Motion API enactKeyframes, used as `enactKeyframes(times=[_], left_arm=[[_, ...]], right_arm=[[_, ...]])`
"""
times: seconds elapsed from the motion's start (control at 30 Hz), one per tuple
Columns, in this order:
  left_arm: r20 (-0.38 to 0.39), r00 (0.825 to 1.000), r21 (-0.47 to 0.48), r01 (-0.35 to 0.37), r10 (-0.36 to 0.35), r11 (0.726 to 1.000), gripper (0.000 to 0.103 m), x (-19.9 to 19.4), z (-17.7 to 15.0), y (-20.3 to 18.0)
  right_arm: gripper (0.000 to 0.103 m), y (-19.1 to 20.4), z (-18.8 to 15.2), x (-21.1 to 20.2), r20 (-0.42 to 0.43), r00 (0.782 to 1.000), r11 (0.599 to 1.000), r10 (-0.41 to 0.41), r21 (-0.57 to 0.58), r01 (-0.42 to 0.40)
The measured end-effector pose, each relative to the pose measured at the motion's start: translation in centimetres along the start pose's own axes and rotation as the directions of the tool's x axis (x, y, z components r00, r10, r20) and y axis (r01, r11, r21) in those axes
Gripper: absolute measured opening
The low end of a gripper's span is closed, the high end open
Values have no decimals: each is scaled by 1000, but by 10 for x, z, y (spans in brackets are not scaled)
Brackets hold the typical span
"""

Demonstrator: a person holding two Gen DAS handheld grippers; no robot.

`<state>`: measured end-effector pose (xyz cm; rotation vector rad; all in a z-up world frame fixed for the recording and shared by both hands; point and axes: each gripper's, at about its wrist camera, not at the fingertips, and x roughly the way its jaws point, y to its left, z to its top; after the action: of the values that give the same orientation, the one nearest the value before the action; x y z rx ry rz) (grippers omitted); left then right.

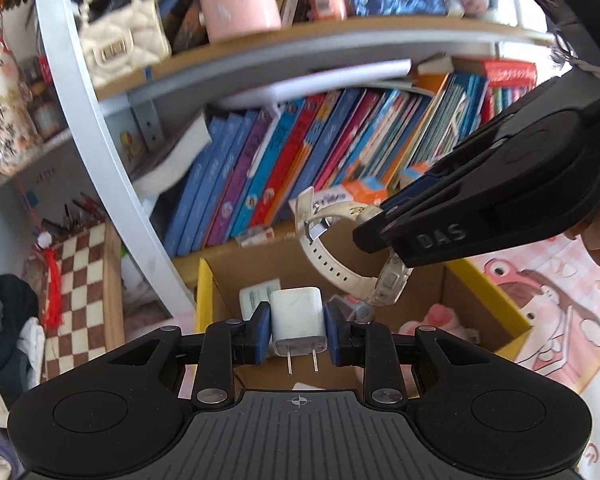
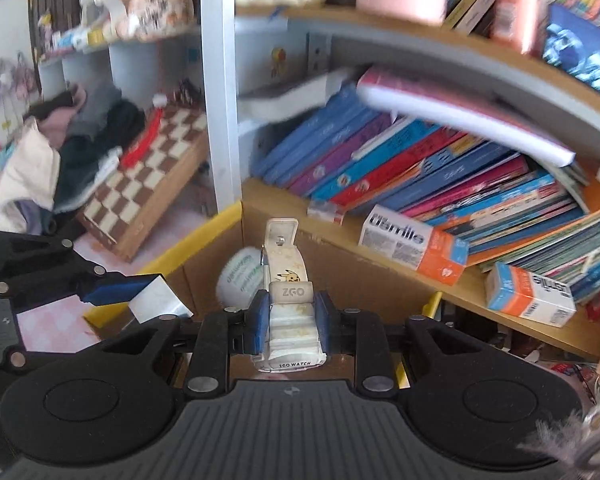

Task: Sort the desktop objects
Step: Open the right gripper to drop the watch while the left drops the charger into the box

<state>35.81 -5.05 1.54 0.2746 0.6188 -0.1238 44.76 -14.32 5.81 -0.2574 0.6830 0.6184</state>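
Watch (image 2: 286, 320) and charger (image 1: 298, 322) are both in the air over the open cardboard box (image 1: 496, 304), one per hand. The watch is a cream plastic child's model, light, with a rigid case and a bendy strap; the right gripper (image 2: 288, 326) has its blue pads (image 2: 260, 322) closed on the case, which I'd judge the sound place to hold, since the strap would flex and slip. The charger is a small white plug cube, stiff and light, with smooth sides that could slide under a loose pinch; the left gripper (image 1: 298, 330) is clamped across its flat flanks with the two prongs pointing back toward the camera, clear of the pads. Neither looks fragile, so a short drop into the box should do no harm, though the prongs might scratch the watch face if they land together.

From the left wrist view you can see the whole loop of the strap hanging free with its buckle, and the right tool reaching in from the side above the box. That view also shows a pink plush item (image 1: 440, 316) in the box bottom. The right wrist view hides the loop but gives the case lettering and a little yellow cartoon printed on the strap. It also shows a round white tub (image 2: 240, 276) inside the box and two toothpaste cartons (image 2: 412, 244) on the low shelf beside the leaning books (image 2: 440, 168), with a chessboard (image 2: 148, 184) off to the left.
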Motion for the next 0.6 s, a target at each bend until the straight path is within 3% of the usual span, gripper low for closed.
enactKeyframes(times=[0.47, 0.6], left_arm=[[-145, 989, -21, -25, 21, 999, 27, 62, -13, 4], [-167, 986, -23, -28, 24, 999, 27, 71, -18, 5]], right_arm=[[23, -1, 12, 93, -174, 984, 997, 44, -55, -55], [23, 0, 13, 105, -176, 983, 996, 59, -53, -69]])
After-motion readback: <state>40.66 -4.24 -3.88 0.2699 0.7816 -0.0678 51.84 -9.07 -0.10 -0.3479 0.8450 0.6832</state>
